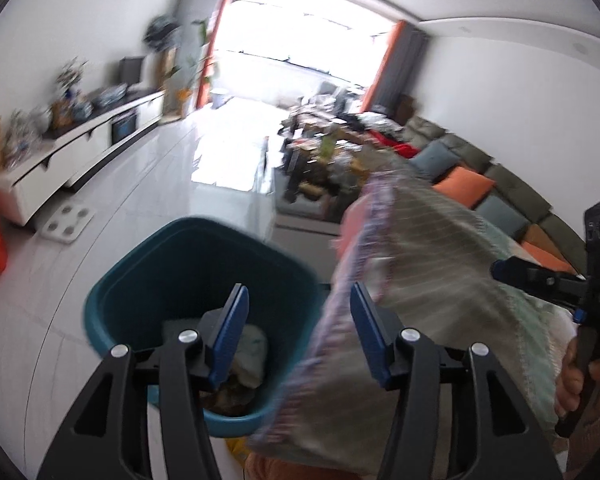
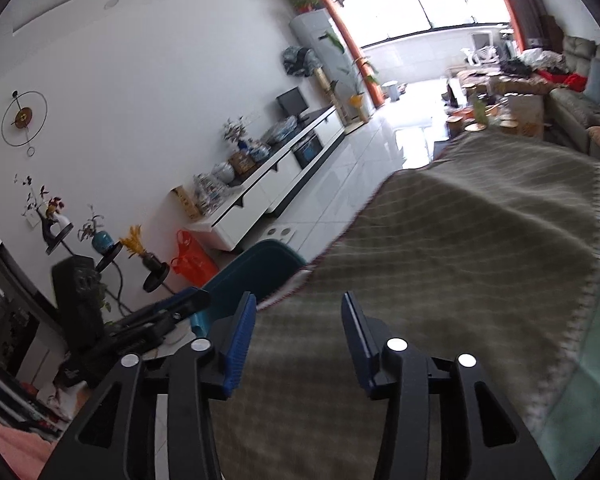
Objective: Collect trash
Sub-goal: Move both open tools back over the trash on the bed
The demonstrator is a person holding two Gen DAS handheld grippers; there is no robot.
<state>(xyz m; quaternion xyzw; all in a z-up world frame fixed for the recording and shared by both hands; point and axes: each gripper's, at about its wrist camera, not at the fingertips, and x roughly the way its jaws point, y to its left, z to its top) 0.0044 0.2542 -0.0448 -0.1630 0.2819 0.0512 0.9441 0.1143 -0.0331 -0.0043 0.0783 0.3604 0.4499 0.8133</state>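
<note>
Grey-green woven cloth (image 2: 460, 248) with a pale zigzag pattern drapes over the tabletop, its fringed edge hanging beside the teal bin (image 1: 196, 280) on the floor; crumpled trash (image 1: 250, 354) lies inside. Left gripper (image 1: 298, 332) and right gripper (image 2: 298, 340) hover with fingers apart, holding nothing.

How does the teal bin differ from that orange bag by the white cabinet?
The teal bin is a rigid, open-topped tub with trash inside; the orange bag is soft, crumpled plastic, contents hidden. The bin sits beside the cloth-covered table, the bag against the cabinet. Both stand on the floor.
</note>
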